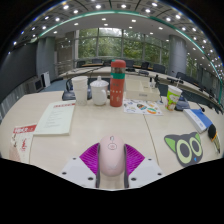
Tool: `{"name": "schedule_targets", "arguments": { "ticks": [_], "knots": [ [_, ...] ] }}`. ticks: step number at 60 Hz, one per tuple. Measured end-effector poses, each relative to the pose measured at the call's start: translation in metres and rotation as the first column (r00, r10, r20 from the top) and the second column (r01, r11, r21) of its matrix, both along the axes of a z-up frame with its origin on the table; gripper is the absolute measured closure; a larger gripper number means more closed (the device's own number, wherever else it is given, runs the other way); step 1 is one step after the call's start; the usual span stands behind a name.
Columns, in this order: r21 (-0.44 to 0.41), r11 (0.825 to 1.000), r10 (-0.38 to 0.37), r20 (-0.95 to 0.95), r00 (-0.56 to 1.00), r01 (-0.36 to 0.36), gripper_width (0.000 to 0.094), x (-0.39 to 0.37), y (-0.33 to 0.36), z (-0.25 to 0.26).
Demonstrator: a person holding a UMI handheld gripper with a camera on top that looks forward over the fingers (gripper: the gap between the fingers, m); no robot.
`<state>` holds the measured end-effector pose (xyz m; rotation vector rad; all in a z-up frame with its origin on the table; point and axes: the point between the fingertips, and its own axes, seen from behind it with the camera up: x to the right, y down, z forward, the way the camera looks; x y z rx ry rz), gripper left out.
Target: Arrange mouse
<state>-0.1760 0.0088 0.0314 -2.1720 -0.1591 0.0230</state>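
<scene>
Jaws clamped on the pink mouse (110, 157) at bottom centre, gripper (110, 160) over the bench (95, 125); red bottle (118, 83) stands upright at upper centre.

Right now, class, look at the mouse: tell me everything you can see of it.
The mouse is pale pink-white, smooth and glossy like plastic, with a domed oval back and a faint seam running lengthwise. It lies between the gripper fingers, whose magenta pads sit close on either side; whether they press on it cannot be told. The light table lies beneath and beyond it.
</scene>
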Motion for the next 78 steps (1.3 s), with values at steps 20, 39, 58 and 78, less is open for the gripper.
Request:
{"name": "schedule_targets", "arguments": {
  "ticks": [20,39,58,78],
  "knots": [
    [0.234,0.963,-0.127,-0.054,0.990,0.136,0.0625,0.177,0.018,0.160],
    [0.029,0.995,-0.097,-0.006,0.995,0.097,0.0622,0.309,0.030,0.010],
    [-0.078,0.995,-0.066,-0.044,0.997,0.062,0.0184,0.316,0.015,-0.037],
    [-0.017,0.993,-0.118,-0.003,0.993,0.118,0.0081,0.300,-0.090,0.087]
  ]
}}
